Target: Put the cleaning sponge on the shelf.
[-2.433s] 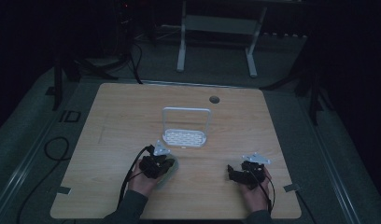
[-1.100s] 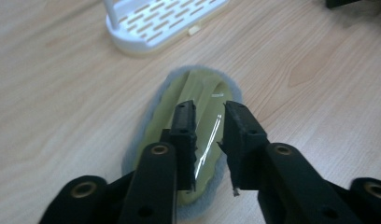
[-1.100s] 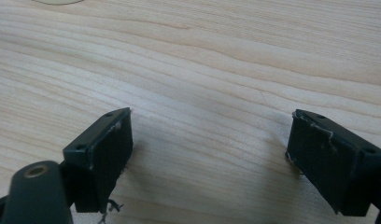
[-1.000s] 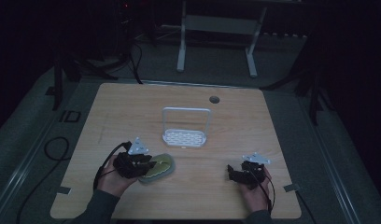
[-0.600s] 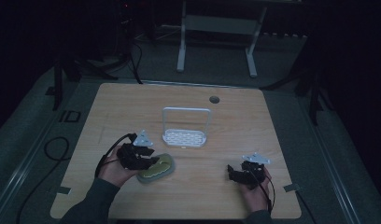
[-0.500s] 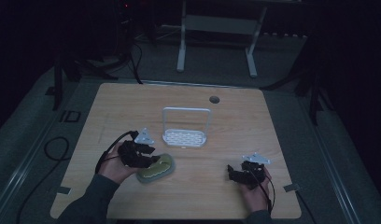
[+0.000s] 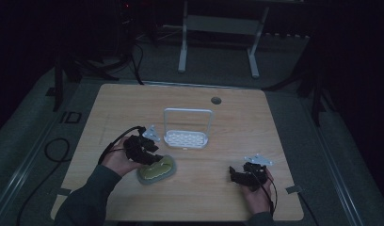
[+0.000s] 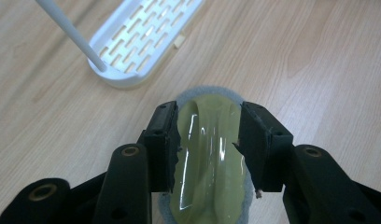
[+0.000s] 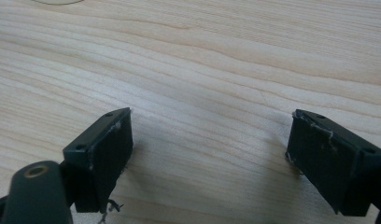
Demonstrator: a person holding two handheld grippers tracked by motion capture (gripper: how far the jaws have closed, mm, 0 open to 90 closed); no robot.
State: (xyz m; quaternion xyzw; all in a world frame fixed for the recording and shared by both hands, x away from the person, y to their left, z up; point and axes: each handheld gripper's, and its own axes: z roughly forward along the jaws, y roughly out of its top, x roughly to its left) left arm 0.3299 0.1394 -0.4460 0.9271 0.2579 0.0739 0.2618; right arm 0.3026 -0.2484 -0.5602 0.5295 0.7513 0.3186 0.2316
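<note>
Left gripper jaws just opening, straddling sponge

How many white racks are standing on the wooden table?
1. The white slotted rack with a tall loop handle stands near the middle of the table, just beyond the yellow-green sponge. None seems hidden; the tabletop is in full view from above.

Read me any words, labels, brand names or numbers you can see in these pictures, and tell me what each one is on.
None can be read: the wooden table, the white rack and the green and grey sponge carry no visible print. A dark mark on the floor at the table's left edge is too dim to read.
</note>
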